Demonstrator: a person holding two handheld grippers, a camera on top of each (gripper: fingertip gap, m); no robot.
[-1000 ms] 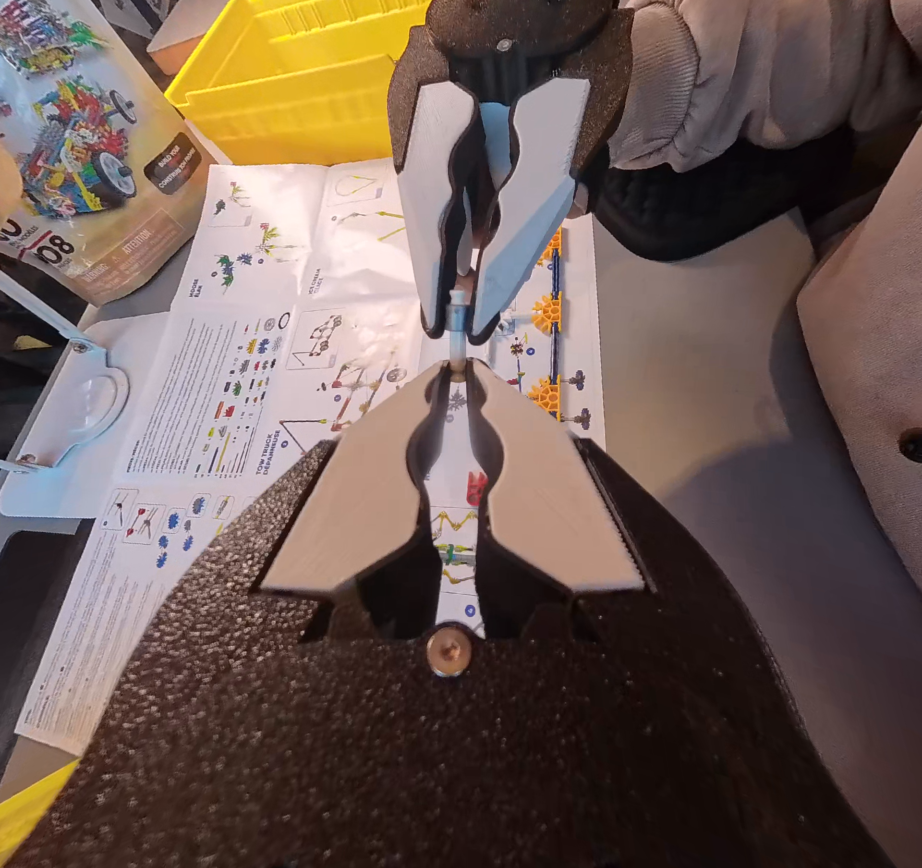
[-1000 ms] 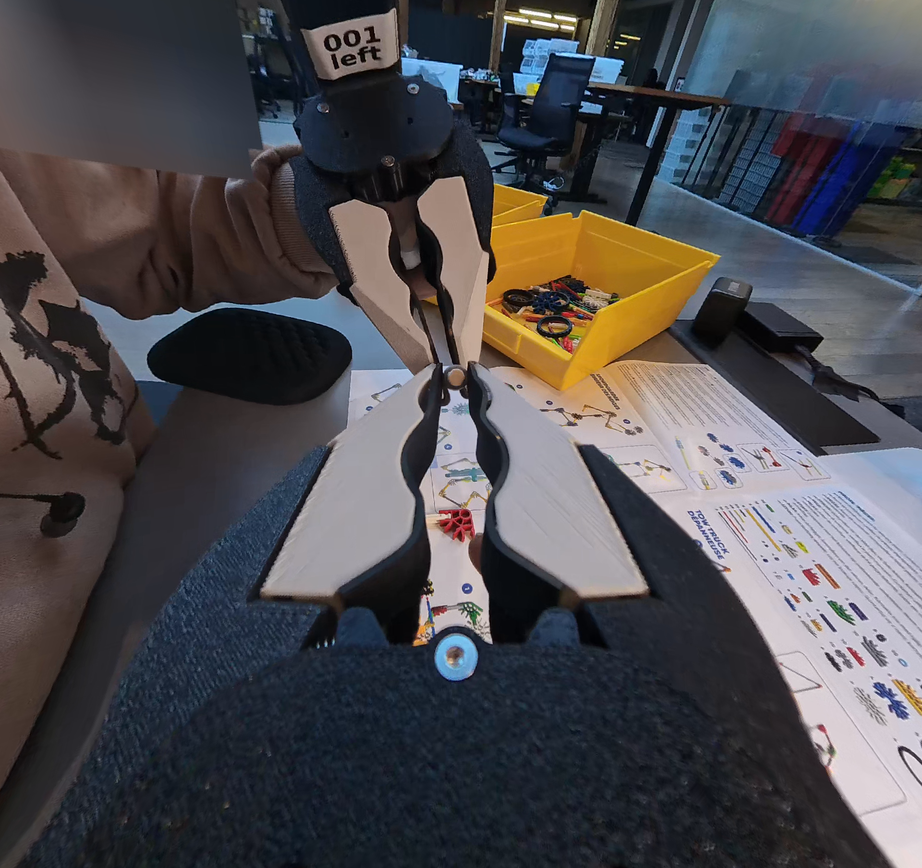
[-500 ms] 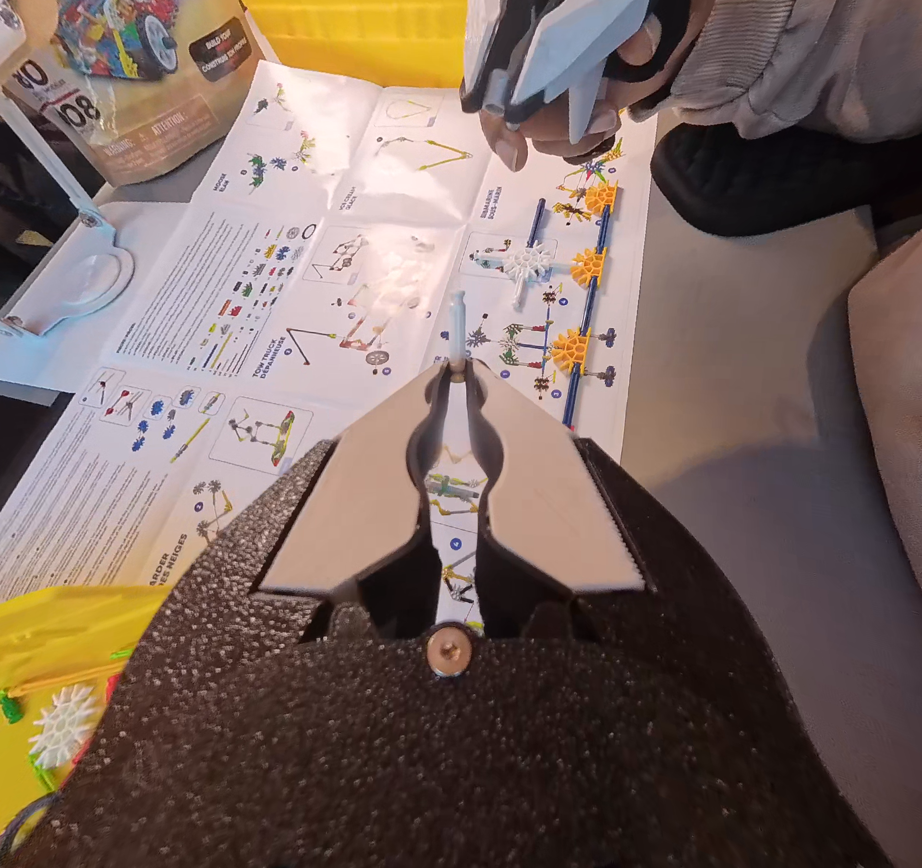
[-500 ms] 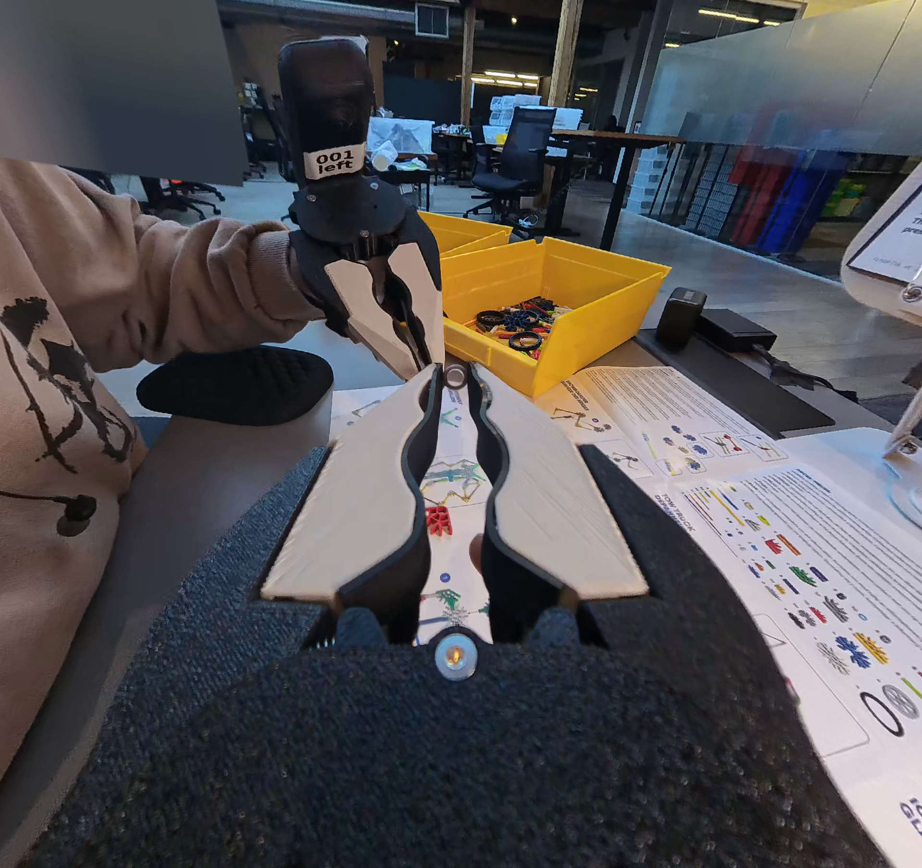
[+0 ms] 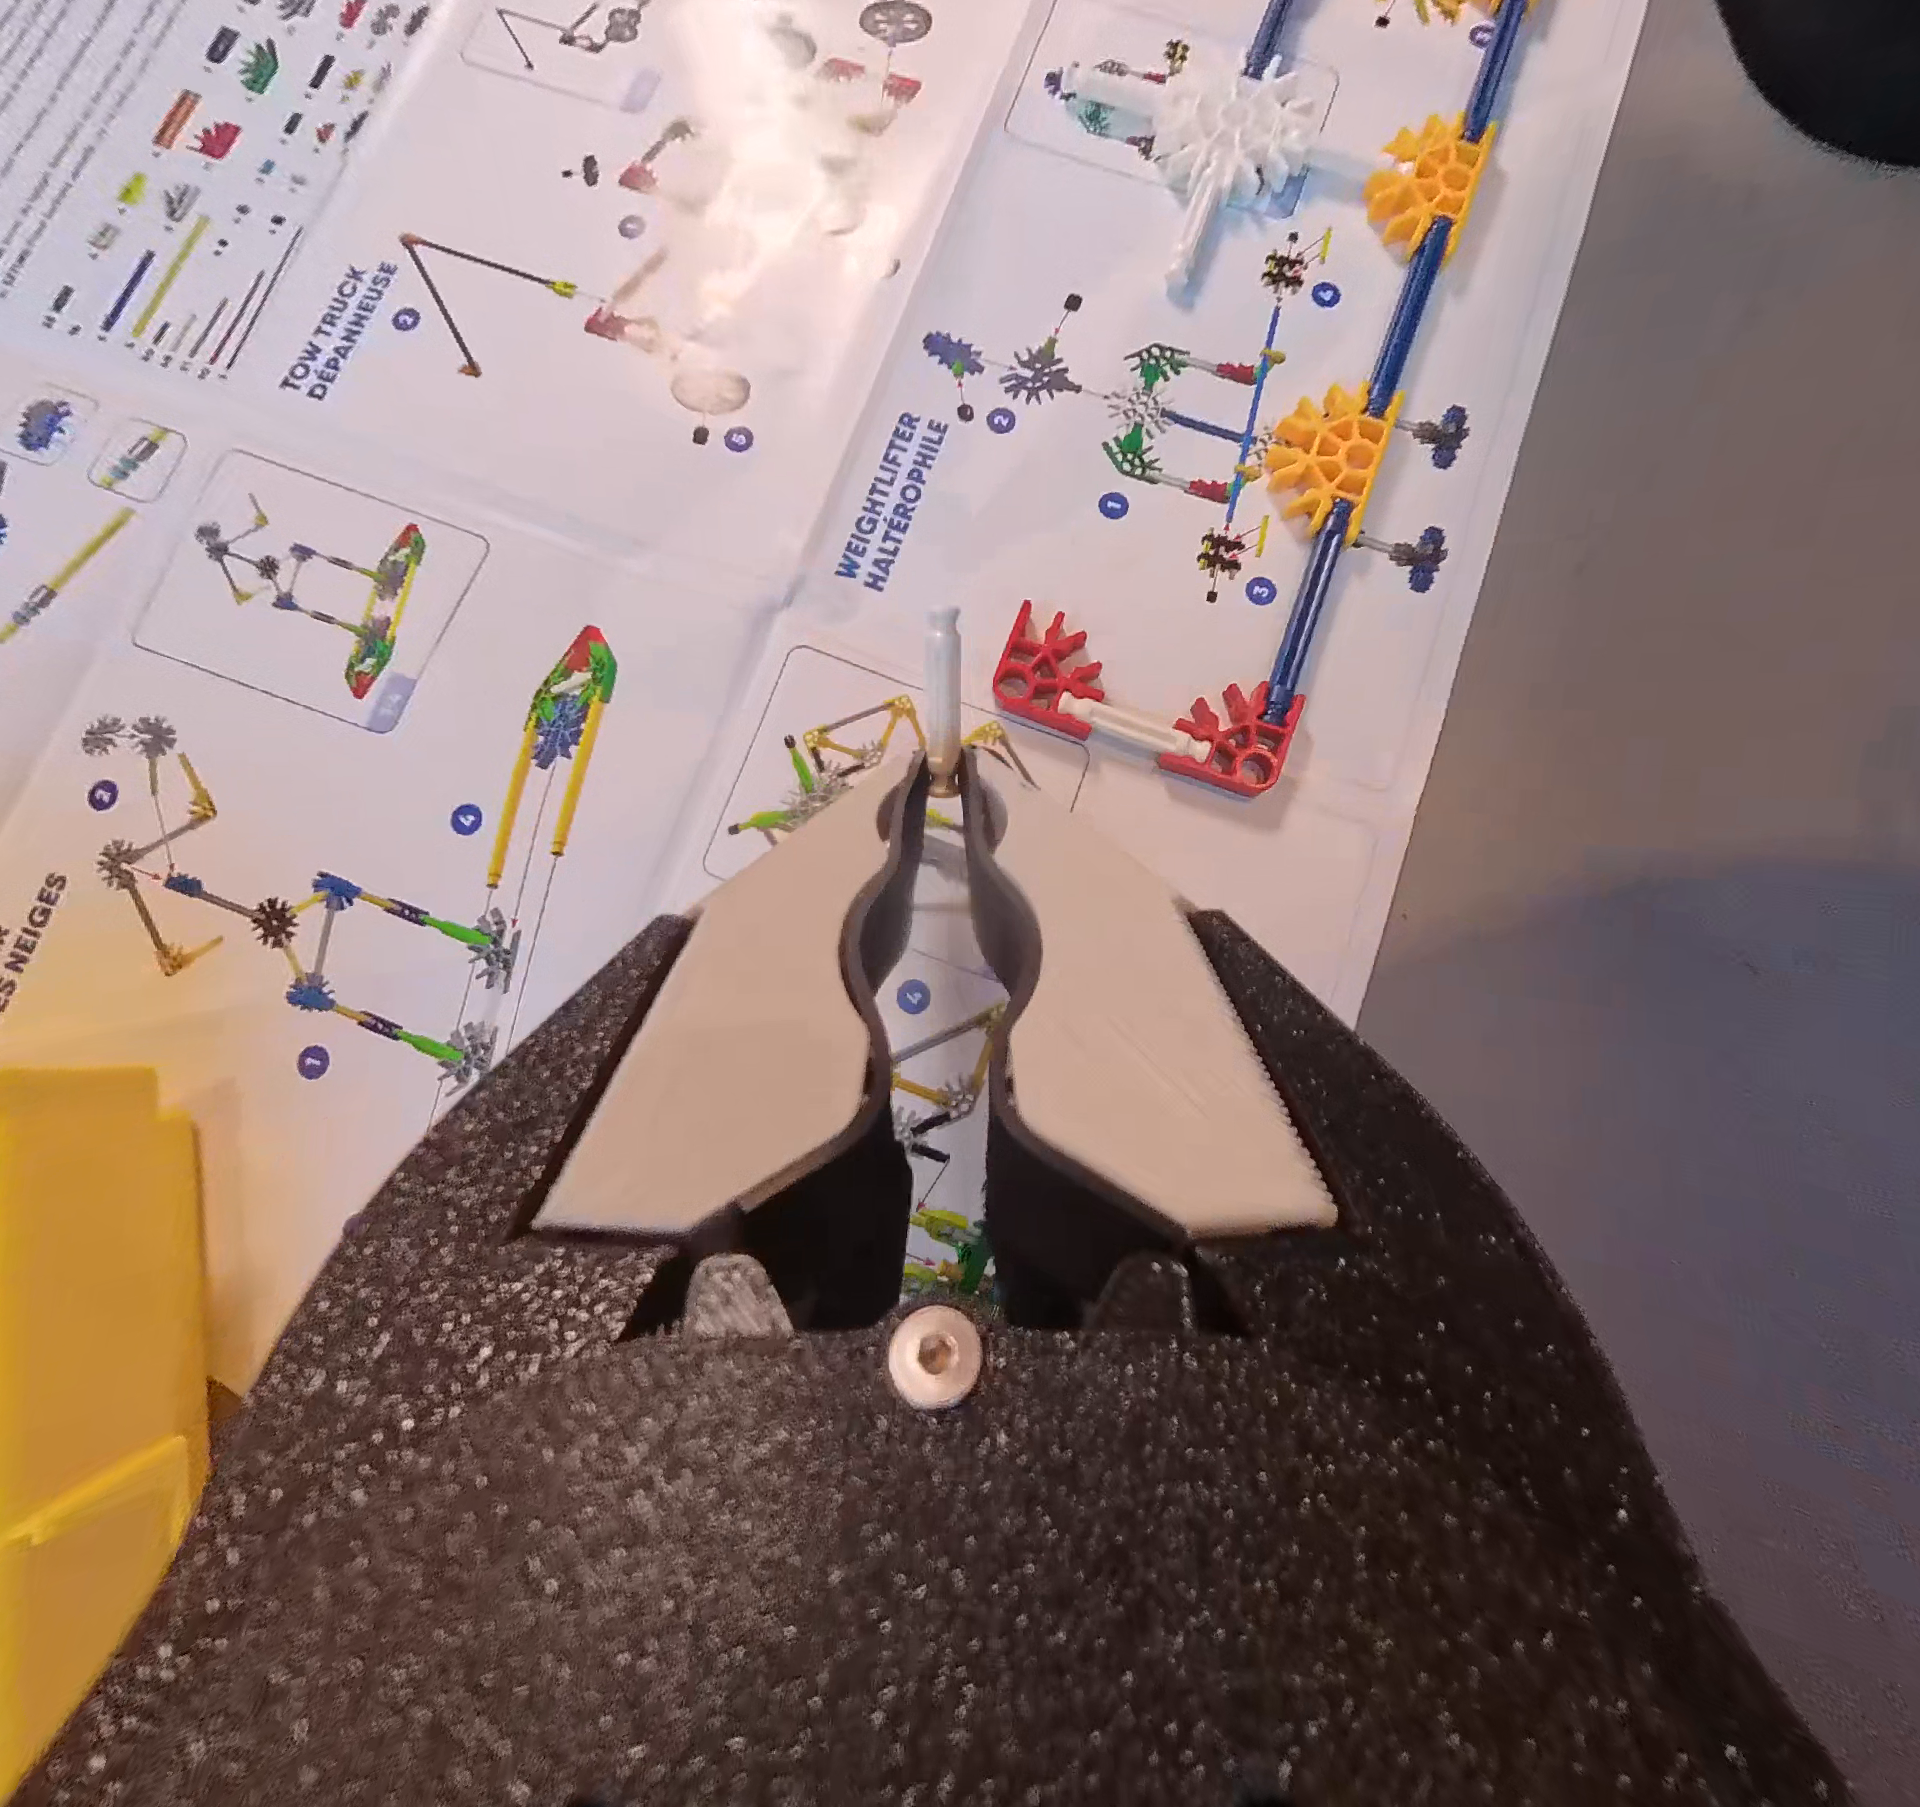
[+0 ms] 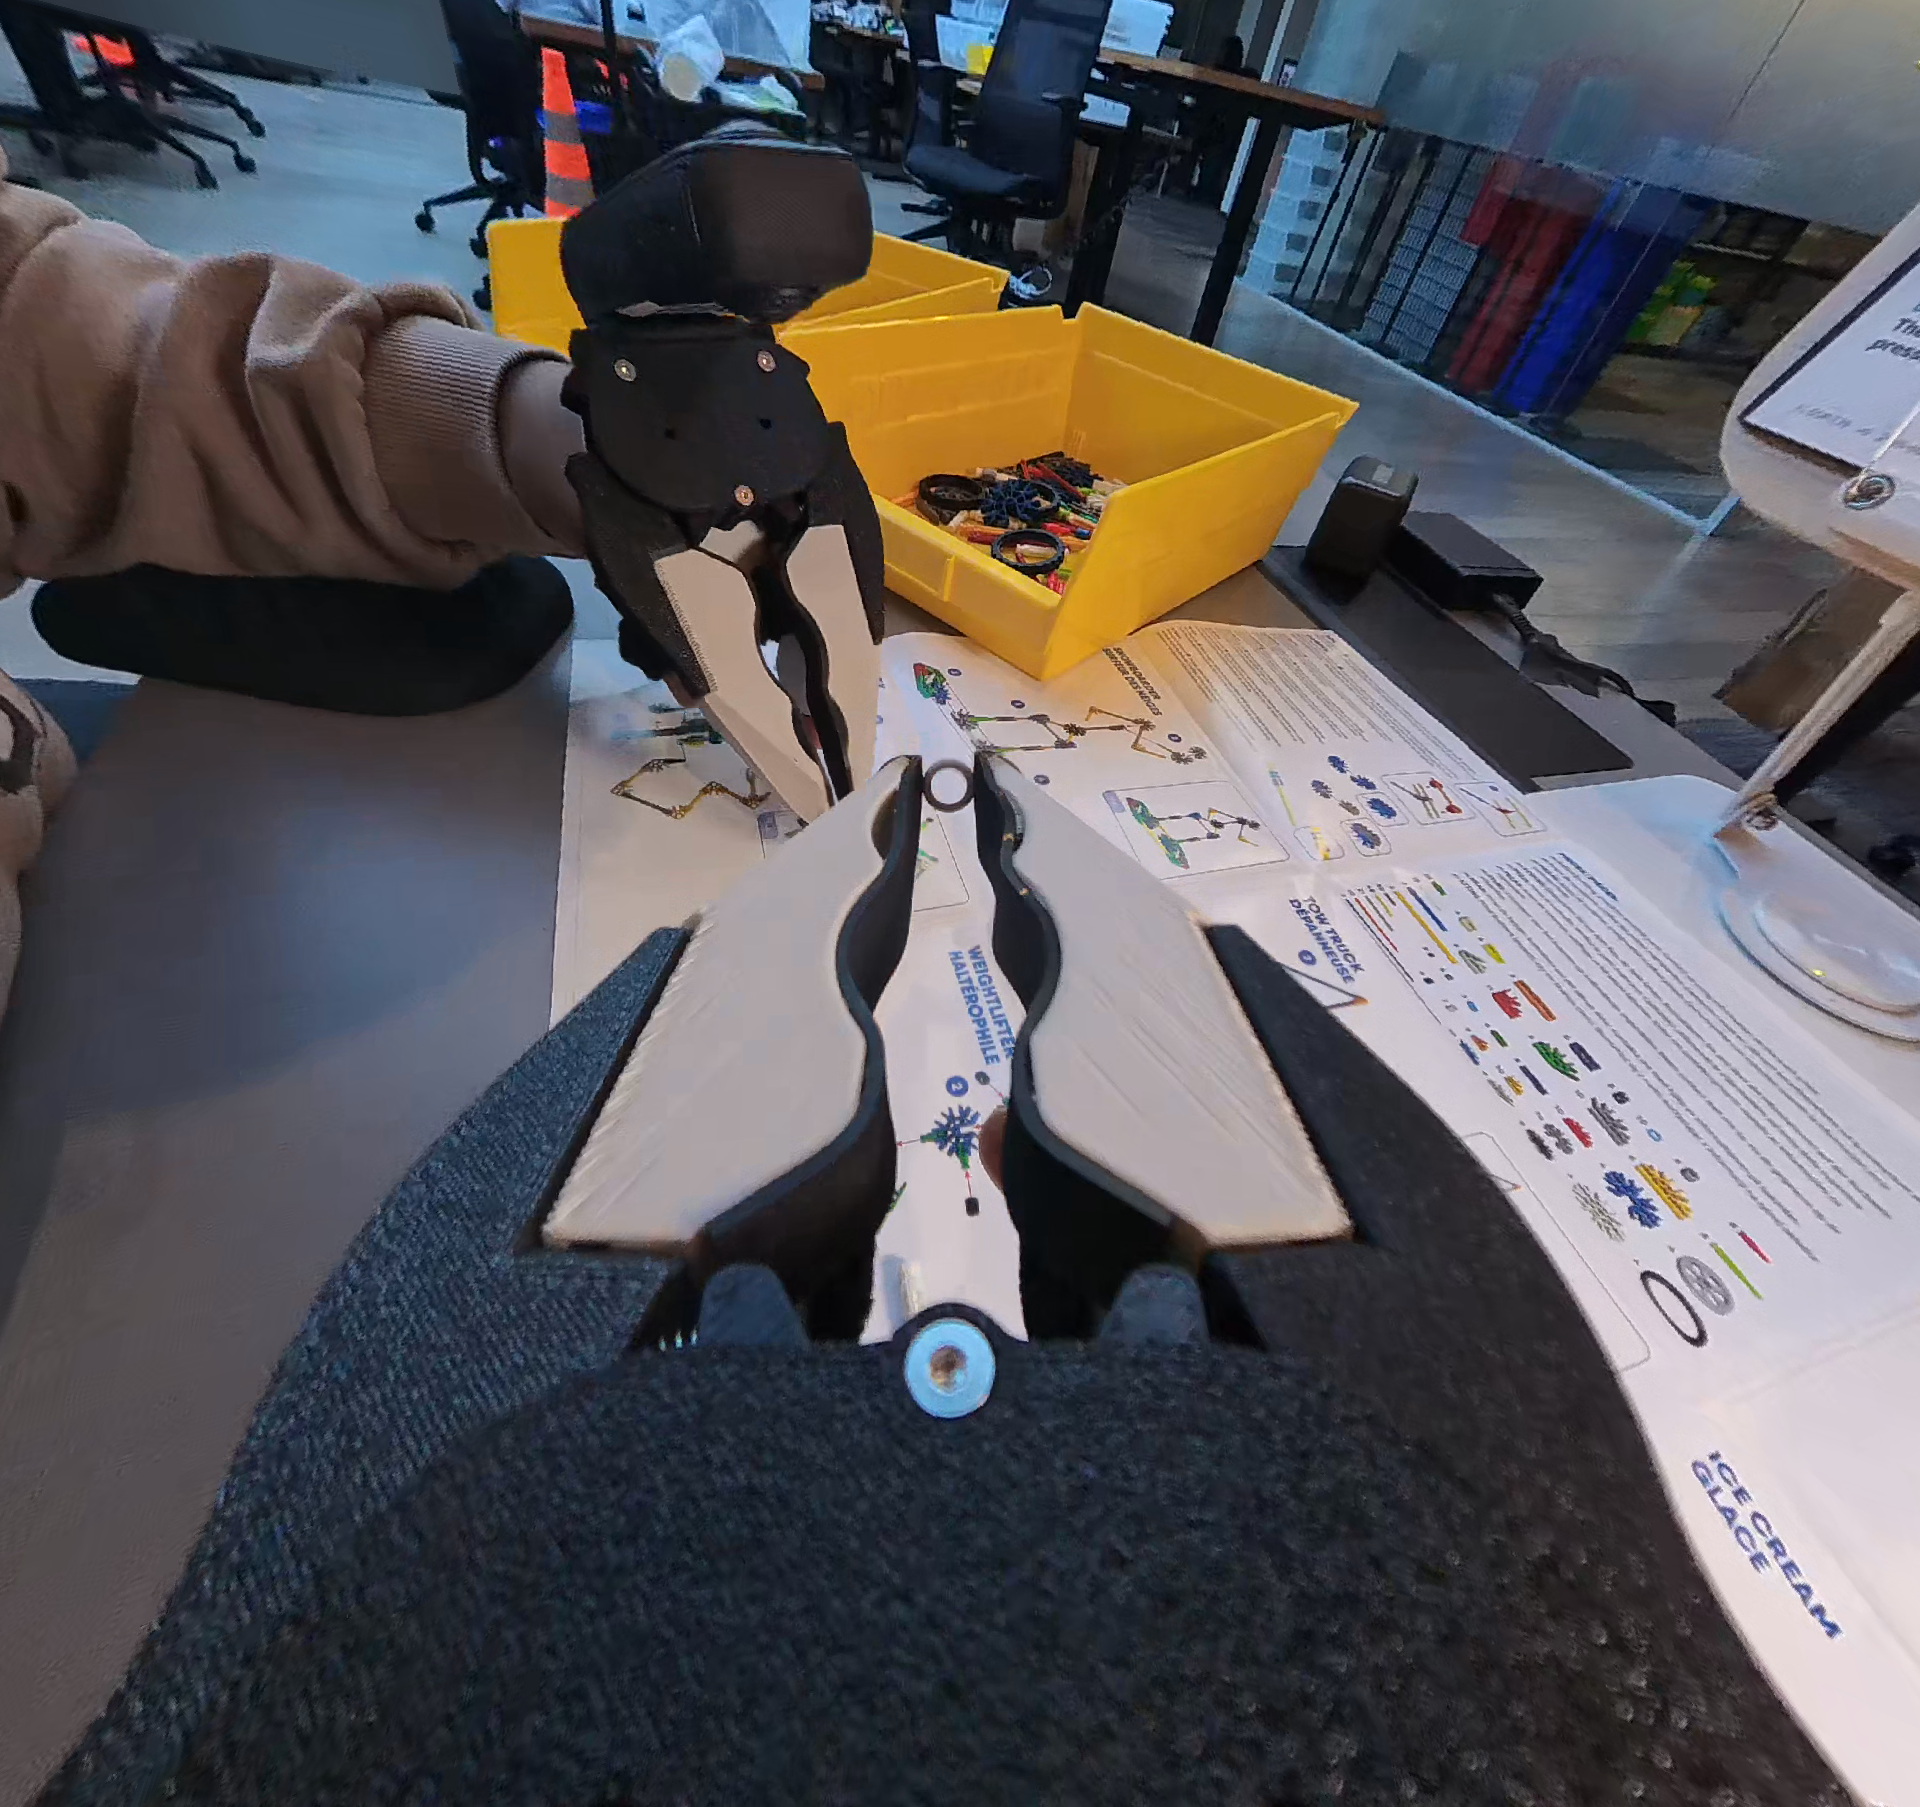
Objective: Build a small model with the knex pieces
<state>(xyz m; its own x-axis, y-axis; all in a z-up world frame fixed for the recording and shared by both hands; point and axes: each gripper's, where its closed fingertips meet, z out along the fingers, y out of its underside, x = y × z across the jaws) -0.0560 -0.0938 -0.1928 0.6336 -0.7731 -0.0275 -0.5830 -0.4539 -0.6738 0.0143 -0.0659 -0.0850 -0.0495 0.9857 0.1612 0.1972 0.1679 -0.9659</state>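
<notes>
My left gripper [image 5: 940, 783] is shut on a short white rod [image 5: 941, 687] that sticks forward from its tips, low over the instruction sheet [image 5: 644, 552]. Just right of the rod lie two red connectors [image 5: 1044, 674] joined by a white rod, linked to a long blue rod [image 5: 1340, 552] with yellow connectors [image 5: 1335, 453]. A white snowflake connector [image 5: 1236, 131] lies farther off. My right gripper [image 6: 948, 783] is shut on a small black ring [image 6: 948, 785]. The left gripper also shows in the right wrist view [image 6: 828, 789], tips down on the sheet just left of the ring.
A yellow bin [image 6: 1195, 552] holding several loose parts stands behind the sheet, with another yellow bin [image 5: 83, 1290] at the lower left. A black padded armrest [image 6: 312, 635], a black power adapter [image 6: 1361, 510] and a white stand base [image 6: 1818, 936] surround the sheet. Left tips to right tips: about 12 centimetres. From the right gripper's tips to the white snowflake connector [image 5: 1236, 131] is close to 15 centimetres.
The two grippers, tip to tip a second ago, have parted. My left gripper has dropped low over the sheet near the red connectors, still holding the rod. The right gripper has left the left view.
</notes>
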